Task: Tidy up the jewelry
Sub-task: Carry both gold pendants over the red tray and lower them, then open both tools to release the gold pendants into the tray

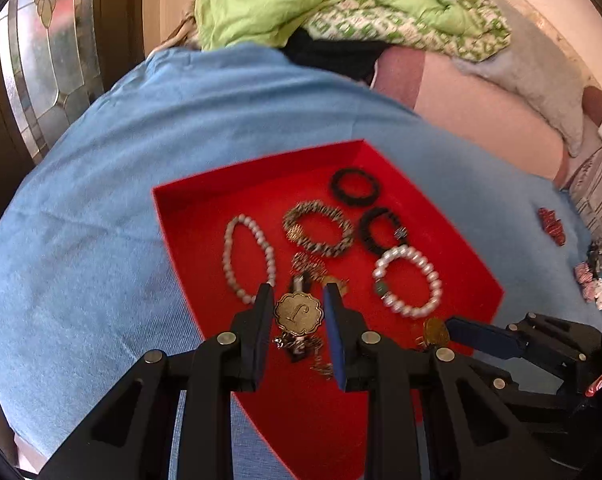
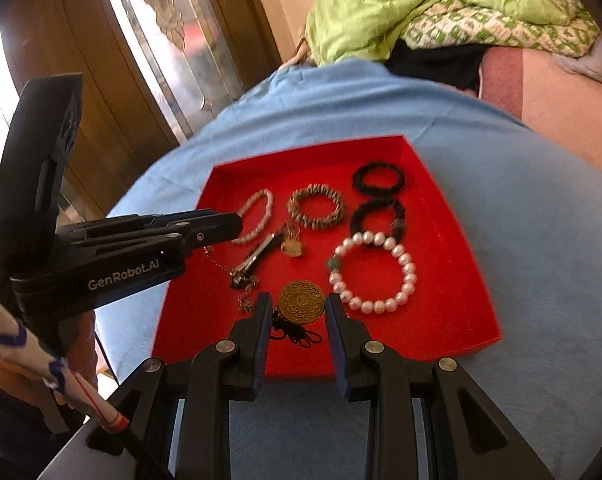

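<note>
A: What does the left gripper frame?
B: A gold scalloped pendant, untouched between parted jaws, inside the red tray.
A: What else lies there?
B: 2 pearl bracelets, 2 black rings, 1 striped bracelet, on blue cloth.

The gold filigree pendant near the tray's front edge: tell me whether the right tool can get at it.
Probably yes. The gold filigree pendant lies uncovered just ahead of the right tool, in line with its open gap; only its black cord lies beneath.

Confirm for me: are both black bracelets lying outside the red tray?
No: both black bracelets lie inside the red tray, near its far right corner, next to the large pearl bracelet.
</note>
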The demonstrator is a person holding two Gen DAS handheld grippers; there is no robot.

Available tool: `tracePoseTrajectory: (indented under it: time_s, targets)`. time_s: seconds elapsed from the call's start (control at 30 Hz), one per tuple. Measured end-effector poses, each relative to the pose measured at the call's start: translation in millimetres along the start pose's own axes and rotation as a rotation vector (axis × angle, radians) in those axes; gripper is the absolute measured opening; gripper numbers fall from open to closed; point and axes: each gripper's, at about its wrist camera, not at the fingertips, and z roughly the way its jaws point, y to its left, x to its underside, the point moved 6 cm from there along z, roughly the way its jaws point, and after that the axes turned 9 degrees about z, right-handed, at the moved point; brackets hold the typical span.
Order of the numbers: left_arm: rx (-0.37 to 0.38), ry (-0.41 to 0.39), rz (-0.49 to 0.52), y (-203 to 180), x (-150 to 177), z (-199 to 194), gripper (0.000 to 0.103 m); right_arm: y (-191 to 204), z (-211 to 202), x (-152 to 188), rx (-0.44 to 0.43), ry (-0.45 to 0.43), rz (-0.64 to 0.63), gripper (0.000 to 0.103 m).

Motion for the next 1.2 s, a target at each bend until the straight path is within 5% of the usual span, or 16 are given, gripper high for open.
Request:
tracePoseTrajectory:
  time_s: [1.1,1.2]
  targets:
    - [-0.025,0.076,0.049,-12,7,23,0.024,-20,24,3,0.066,0.047,0.031,0.03]
    - [-0.029,0.066,0.036,-11,5,21,0.032,-23,17,2,0.062,0.037,0.042,0.032]
